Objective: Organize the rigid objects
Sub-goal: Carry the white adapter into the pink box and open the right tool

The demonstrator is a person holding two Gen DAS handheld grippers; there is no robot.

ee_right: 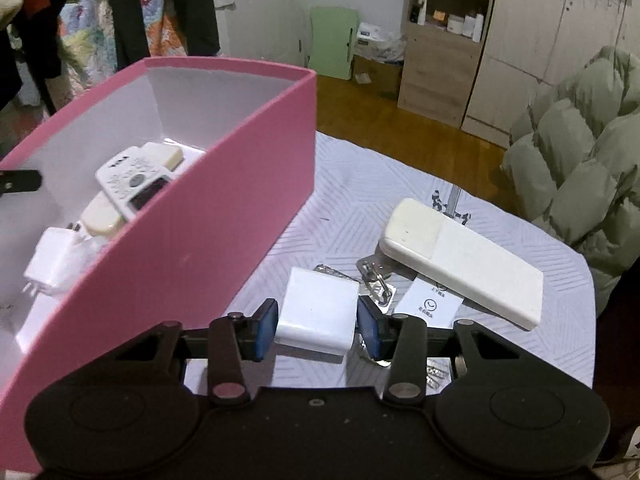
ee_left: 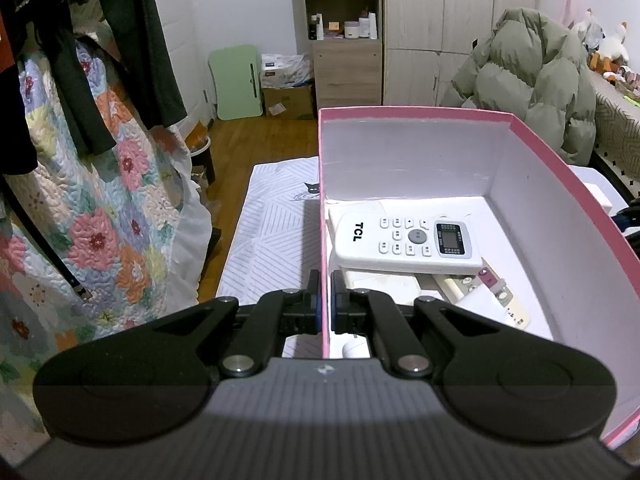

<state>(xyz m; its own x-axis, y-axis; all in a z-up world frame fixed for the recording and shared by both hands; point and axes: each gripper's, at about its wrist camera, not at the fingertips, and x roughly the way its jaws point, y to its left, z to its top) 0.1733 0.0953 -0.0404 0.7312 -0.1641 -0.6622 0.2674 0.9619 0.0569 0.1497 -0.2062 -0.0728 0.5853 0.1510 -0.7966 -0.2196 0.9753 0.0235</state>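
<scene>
Now we see the left gripper [ee_left: 325, 304] pinching the pink box's [ee_left: 560, 184] wall; the right gripper [ee_right: 316, 326], half open, straddles an untouched white charger [ee_right: 318, 320], long axis pointing away.

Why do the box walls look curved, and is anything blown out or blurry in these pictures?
Left wrist view: the fisheye lens bows the pink box, and light glares on the white remote and the box floor behind it. Right wrist view: the box curves the same way, its near wall is soft, and the white charger between the right gripper fingers looks slightly overexposed.
</scene>
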